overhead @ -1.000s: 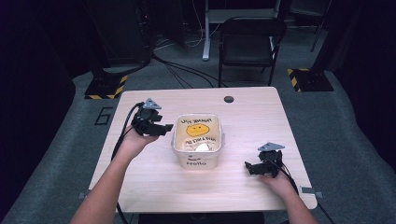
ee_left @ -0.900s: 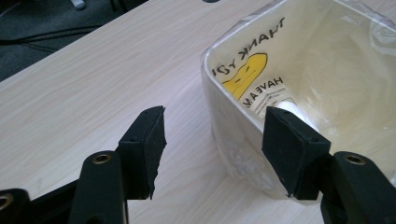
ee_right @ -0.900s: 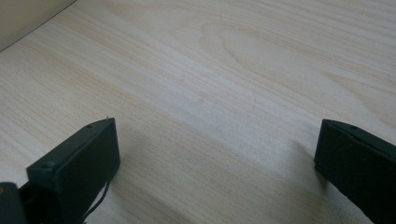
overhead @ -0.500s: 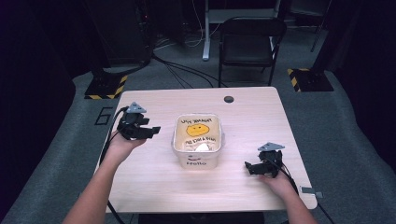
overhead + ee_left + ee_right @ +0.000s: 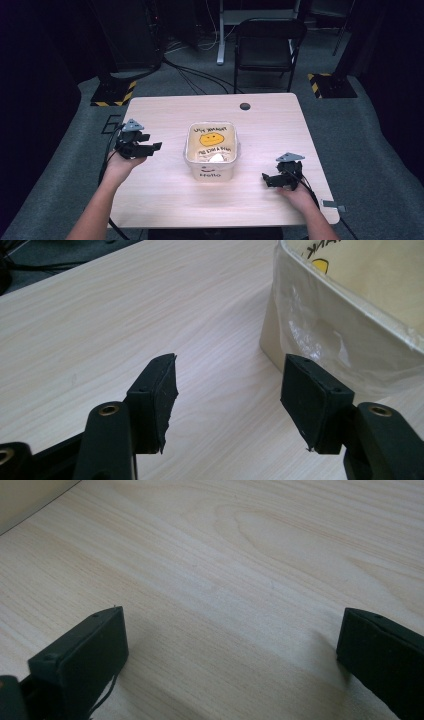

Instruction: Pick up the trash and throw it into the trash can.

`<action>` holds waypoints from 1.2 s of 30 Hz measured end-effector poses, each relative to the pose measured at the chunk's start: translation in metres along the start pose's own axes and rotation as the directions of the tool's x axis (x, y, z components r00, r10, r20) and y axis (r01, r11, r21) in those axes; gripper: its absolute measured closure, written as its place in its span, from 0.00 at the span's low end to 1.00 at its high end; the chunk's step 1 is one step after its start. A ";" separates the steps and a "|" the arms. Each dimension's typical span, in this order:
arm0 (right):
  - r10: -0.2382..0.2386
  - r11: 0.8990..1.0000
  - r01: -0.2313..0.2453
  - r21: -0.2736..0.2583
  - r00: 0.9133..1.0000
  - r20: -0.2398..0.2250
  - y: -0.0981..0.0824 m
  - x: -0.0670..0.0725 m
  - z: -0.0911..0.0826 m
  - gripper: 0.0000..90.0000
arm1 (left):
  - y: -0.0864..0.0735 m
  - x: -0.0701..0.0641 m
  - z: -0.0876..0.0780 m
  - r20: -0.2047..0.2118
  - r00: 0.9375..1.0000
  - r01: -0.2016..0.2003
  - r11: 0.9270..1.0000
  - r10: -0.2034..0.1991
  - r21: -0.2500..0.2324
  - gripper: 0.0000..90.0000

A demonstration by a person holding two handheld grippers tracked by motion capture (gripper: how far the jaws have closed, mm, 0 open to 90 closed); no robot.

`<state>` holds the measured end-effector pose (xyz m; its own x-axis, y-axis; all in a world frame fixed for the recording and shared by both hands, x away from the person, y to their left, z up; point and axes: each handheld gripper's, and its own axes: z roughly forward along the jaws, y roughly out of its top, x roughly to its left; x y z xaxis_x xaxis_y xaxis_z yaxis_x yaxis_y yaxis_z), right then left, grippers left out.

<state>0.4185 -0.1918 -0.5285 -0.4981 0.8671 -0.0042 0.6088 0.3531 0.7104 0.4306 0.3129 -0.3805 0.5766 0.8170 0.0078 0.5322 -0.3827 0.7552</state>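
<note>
A pale plastic box (image 5: 211, 150) with a yellow smiley and handwriting on its lid stands in the middle of the wooden table (image 5: 165, 200). My left gripper (image 5: 156, 146) hovers left of it, jaws pointing at the box, open and holding nothing. In the left gripper view the left gripper (image 5: 227, 390) frames bare wood, with the box's side wall (image 5: 350, 325) a short way ahead on the right. My right gripper (image 5: 266, 179) rests near the table's front right, open and holding nothing. The right gripper (image 5: 230, 645) has plain tabletop between its pads, and a corner of the box (image 5: 25, 500) sits at the top left.
A small black round grommet (image 5: 244, 106) sits near the table's far edge. Behind the table stands a black folding chair (image 5: 267, 45), with cables on the grey floor and yellow-black striped bases (image 5: 112, 92) at both sides.
My left hand has drawn its gripper leftward and a little down, away from the box's left side. The right hand and the box have stayed where they were.
</note>
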 end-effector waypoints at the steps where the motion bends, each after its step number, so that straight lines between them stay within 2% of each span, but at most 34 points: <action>1: 0.000 1.000 0.000 0.000 1.000 0.000 0.000 0.000 0.000 0.00 | -0.003 0.001 0.000 0.000 1.000 0.004 1.000 -0.004 -0.002 0.43; 8: 0.000 1.000 0.000 0.000 1.000 0.001 0.000 0.000 0.000 0.00 | -0.025 0.005 0.002 -0.007 1.000 0.027 0.999 -0.027 -0.020 0.43; 20: 0.002 1.000 -0.002 0.001 1.000 0.003 0.000 0.000 0.000 0.00 | -0.062 0.009 0.011 -0.016 0.997 0.074 0.997 -0.074 -0.015 0.43; 30: 0.002 1.000 -0.002 0.001 1.000 0.002 0.000 0.000 0.000 0.00 | -0.083 0.011 0.020 -0.019 0.994 0.106 0.994 -0.106 -0.004 0.43; 35: 0.002 1.000 -0.002 0.001 1.000 0.002 0.000 0.000 0.000 0.00 | -0.091 0.012 0.025 -0.034 0.995 0.089 0.996 -0.089 0.006 0.42; 36: 0.002 1.000 -0.002 0.001 1.000 0.002 0.000 0.000 0.000 0.00 | -0.093 0.012 0.026 -0.036 0.995 0.096 0.995 -0.096 0.008 0.42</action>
<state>0.4184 -0.1916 -0.5285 -0.4955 0.8686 -0.0046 0.6102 0.3518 0.7098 0.4044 0.3473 -0.4677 0.5001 0.8650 -0.0405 0.5898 -0.3061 0.7473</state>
